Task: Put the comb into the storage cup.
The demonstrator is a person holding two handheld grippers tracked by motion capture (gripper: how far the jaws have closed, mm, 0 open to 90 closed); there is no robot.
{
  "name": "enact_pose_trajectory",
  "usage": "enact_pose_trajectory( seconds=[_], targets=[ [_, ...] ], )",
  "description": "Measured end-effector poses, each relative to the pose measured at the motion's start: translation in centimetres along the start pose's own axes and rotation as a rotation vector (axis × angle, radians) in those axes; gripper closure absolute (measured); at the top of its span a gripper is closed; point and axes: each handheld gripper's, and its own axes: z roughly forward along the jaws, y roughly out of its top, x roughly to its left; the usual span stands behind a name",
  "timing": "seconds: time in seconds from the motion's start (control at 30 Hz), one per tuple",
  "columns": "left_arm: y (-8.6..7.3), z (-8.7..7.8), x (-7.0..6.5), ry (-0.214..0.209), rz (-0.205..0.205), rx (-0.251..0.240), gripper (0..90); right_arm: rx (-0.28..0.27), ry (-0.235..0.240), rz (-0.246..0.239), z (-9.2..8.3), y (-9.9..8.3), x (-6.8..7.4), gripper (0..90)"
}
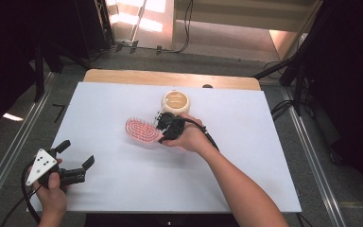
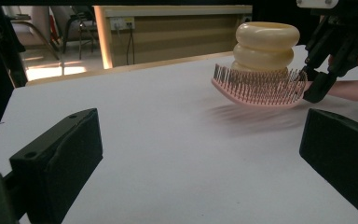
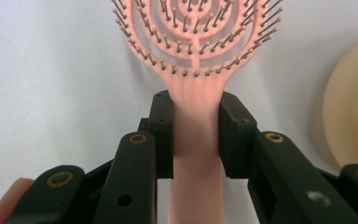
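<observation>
Between right claw (image 3: 196,140): hairbrush (image 3: 196,140) handle.

Hairbrush (image 1: 142,131) mid-table (image 1: 123,194), cream ringed holder (image 1: 176,102) just behind it. Right hand-held gripper (image 3: 196,135) on brush handle; left hand-held gripper (image 1: 78,153) near-left corner.

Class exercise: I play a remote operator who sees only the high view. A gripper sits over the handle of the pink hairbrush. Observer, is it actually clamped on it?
Observer: Yes. In the right gripper view the right gripper has its jaws pressed on both sides of the hairbrush handle, just below the bristle head.
Operator: Is the brush flat on the table?
Observer: No. The left gripper view shows its head lifted and tilted, with a shadow on the table beneath it.
Operator: What is that cream thing behind it?
Observer: From the side, the cream container looks like two stacked rings.
Operator: And the left gripper?
Observer: The left gripper is open, with nothing between its jaws.
</observation>
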Motion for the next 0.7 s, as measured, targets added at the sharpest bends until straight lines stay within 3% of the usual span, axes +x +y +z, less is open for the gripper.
enact_pose_trajectory(
  seconds=[0.3, 0.43, 0.57, 0.7],
  targets=[
    [0.2, 0.1, -0.3, 0.012, 0.018, 0.007, 0.0, -0.069, 0.002, 0.001, -1.1, -0.6, 0.3, 68.1],
    [0.3, 0.3, -0.4, 0.015, 0.028, 0.019, 0.0, -0.125, 0.006, 0.004, -1.9, -1.1, 0.4, 68.1],
    [0.6, 0.6, -0.9, 0.014, 0.065, 0.041, 0.0, -0.145, 0.002, 0.022, -2.4, -1.5, 0.5, 68.1],
    [0.8, 0.9, -1.2, 0.004, 0.062, 0.045, 0.0, -0.170, 0.000, 0.019, -2.6, -1.8, 0.5, 68.1]
  ],
)
